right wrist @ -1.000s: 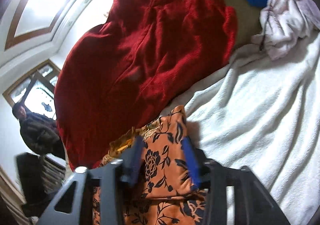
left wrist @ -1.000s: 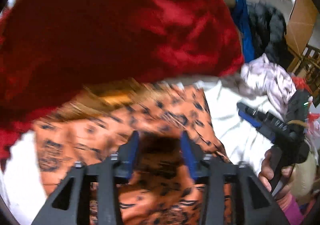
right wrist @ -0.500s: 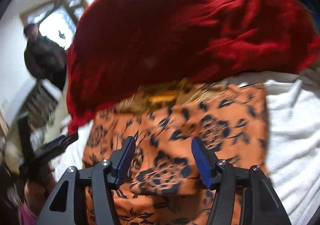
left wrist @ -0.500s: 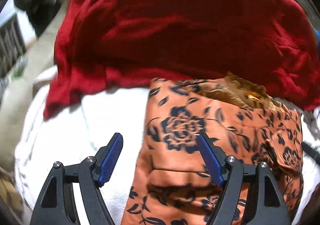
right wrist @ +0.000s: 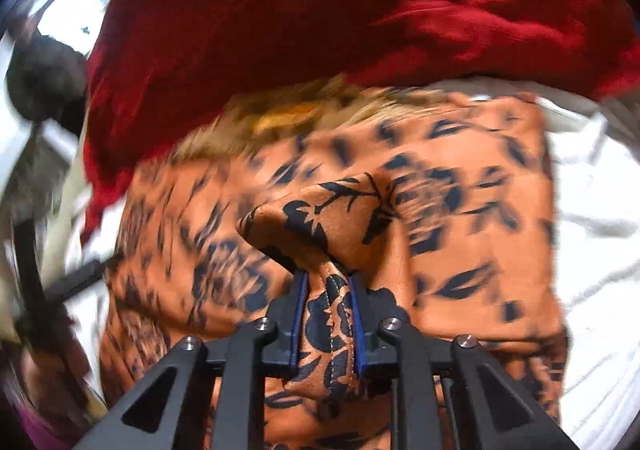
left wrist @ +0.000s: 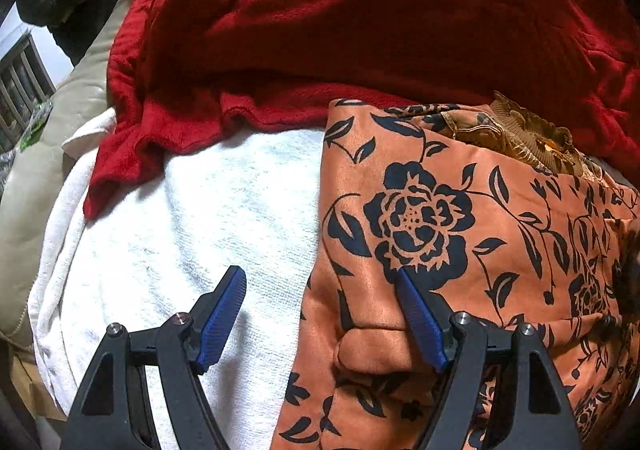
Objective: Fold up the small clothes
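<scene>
right tool has gone from apart to clamped on a raised fold of the orange floral garment | left tool stays apart over garment's left edge | garment lies on white towel, red blanket behind

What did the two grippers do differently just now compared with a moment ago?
The right gripper, open half a second ago, has shut on a bunched fold of the orange flowered cloth and is lifting it. The left gripper, shut on that cloth a second ago, has let go and is open over its edge. The red blanket and white towel stayed put.
</scene>
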Demonstrator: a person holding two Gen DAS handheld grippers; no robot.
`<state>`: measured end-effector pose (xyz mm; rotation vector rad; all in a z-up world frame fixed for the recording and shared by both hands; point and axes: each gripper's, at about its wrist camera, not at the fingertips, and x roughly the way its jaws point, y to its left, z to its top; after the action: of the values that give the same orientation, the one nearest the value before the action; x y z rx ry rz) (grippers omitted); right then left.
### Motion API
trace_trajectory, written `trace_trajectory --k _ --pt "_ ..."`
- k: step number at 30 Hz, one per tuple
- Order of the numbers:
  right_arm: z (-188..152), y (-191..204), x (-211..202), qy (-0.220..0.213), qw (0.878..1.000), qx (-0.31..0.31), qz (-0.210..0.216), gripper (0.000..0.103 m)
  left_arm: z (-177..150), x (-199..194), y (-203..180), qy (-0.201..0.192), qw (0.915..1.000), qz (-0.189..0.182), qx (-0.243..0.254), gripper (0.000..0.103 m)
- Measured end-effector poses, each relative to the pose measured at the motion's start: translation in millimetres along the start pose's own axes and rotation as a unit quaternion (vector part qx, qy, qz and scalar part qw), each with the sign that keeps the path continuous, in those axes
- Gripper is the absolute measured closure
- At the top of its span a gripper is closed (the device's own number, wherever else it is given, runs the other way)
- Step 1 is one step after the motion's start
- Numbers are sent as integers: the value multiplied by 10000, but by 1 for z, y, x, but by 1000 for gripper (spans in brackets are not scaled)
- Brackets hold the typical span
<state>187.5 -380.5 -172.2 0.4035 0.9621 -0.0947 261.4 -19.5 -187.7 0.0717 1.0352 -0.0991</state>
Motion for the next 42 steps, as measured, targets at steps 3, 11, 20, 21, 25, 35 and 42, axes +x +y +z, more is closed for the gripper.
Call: trace_trajectory --k 3,11,20,21,25,35,42 --pt "17 -57 -17 -443 9913 1198 328 84 -1 0 3 6 10000 -55 -56 26" --pt "2 -169 -47 -812 9457 3104 521 80 -6 -13 4 -179 9997 107 101 26" --pt "0 -61 -66 -831 9888 826 930 80 -10 -12 -20 -182 9987 279 380 26" --pt "-2 -54 -53 -574 9922 798 761 80 -12 0 -20 6 9986 333 413 25" --pt "-17 -59 5 359 9961 803 123 81 -12 9 -11 142 9997 136 154 20" --pt "-60 -20 -150 -1646 9792 -280 1149 81 -48 -93 37 -926 9951 -318 117 20" --pt "-185 -33 -250 -3270 9369 -265 1209 0 -158 -128 88 -788 9958 -442 152 20"
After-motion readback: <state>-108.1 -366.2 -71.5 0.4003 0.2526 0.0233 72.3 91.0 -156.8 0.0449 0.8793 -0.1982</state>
